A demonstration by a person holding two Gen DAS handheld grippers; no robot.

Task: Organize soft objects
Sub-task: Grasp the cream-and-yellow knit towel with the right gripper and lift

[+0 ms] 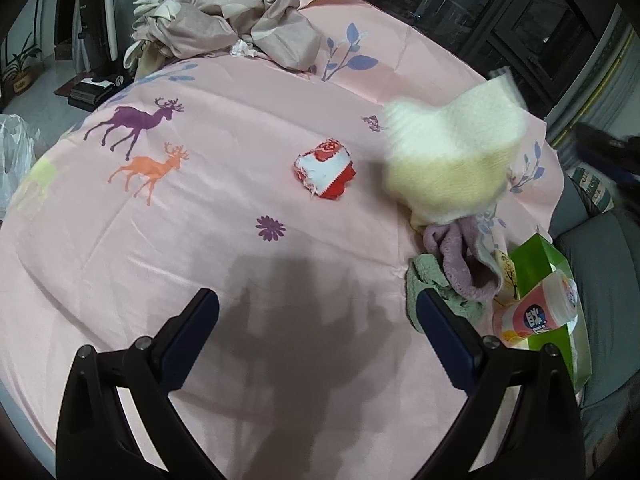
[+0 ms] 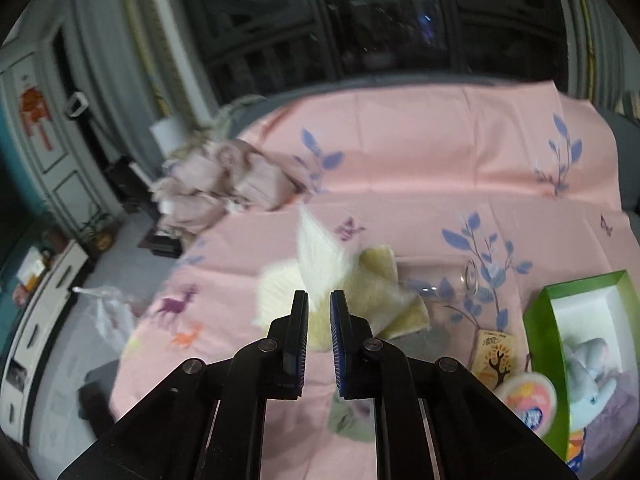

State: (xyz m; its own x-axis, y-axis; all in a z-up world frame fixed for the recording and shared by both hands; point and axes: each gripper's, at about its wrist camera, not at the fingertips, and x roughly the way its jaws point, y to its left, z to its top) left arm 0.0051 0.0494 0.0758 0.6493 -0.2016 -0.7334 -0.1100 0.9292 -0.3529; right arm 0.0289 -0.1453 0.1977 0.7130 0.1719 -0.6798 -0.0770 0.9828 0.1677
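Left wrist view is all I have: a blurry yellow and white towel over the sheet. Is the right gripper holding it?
Observer: The right gripper has its fingers nearly together, with the yellow towel at the tips; I cannot confirm a pinch.
Operator: What's inside the green box?
Observer: The green box is open and white-lined, with a pale blue soft item inside.
Operator: Anything behind the towel?
Observer: A clear glass lies on its side on the pink sheet.

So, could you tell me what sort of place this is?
Probably a room in a home at night: a pink deer-print sheet spread as the work surface, crumpled clothes piled on it, dark windows behind.
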